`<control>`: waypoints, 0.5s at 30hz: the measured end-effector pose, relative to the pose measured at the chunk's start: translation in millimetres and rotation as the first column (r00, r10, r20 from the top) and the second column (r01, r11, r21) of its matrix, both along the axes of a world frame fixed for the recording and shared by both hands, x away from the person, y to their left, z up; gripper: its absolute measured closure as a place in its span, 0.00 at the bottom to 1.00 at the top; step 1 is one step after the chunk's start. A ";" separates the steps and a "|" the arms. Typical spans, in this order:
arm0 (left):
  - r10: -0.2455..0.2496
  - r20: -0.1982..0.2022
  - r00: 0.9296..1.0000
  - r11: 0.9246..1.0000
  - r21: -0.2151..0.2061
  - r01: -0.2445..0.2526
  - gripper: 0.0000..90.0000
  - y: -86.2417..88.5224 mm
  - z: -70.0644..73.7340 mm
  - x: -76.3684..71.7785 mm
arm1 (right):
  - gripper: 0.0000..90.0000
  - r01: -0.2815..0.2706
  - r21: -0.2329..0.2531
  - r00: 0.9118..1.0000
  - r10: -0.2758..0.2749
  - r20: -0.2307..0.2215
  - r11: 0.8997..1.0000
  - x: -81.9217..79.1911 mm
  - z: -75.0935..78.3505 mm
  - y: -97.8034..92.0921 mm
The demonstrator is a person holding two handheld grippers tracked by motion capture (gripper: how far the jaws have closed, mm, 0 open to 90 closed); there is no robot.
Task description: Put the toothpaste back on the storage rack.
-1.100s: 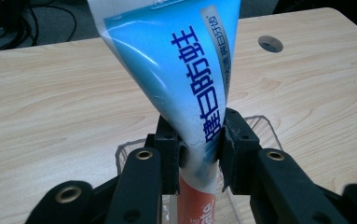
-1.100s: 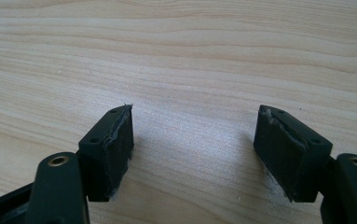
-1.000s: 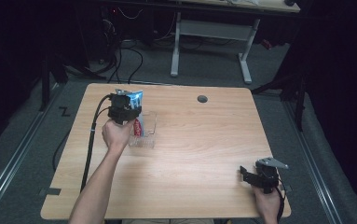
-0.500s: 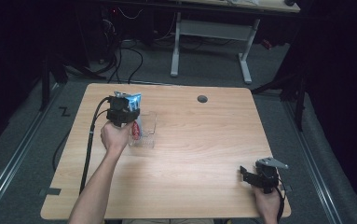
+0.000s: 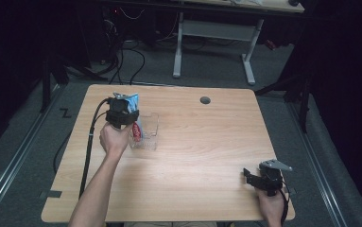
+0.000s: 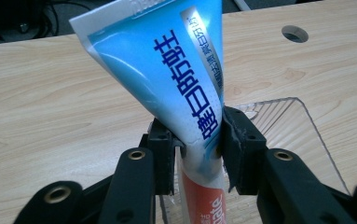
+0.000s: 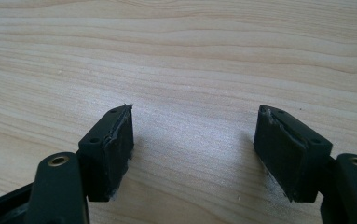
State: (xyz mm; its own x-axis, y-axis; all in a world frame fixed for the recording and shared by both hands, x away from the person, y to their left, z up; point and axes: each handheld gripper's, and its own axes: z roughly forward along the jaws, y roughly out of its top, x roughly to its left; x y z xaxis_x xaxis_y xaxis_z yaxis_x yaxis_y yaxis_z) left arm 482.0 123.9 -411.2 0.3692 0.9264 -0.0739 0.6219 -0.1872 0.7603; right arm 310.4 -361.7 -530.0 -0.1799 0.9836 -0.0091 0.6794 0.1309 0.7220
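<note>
Two jaws of left gripper [image 6: 197,154] clamp toothpaste tube [image 6: 176,79] upright over clear container [image 6: 292,126]; right gripper [image 7: 195,154] wide.

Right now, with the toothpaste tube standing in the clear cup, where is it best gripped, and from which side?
Across the flat upper body, just below the fanned, crimped end, coming from above. The toothpaste tube stands tail up with its lower part inside the clear cup, so only the top is free, and its flat faces suit the pads. The left claw already pinches it there.
</note>
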 end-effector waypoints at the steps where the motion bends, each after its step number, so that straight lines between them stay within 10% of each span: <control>1: 0.005 -0.001 1.000 1.000 -0.003 -0.005 0.73 1.3 -0.3 -0.1 | 0.32 0.000 0.000 1.000 0.000 0.000 1.000 0.0 0.0 0.0; 15: 0.029 0.015 0.999 0.999 -0.024 -0.029 0.62 15.2 2.8 -8.6 | 0.32 0.000 -0.002 1.000 0.000 0.001 1.000 0.1 -0.1 0.2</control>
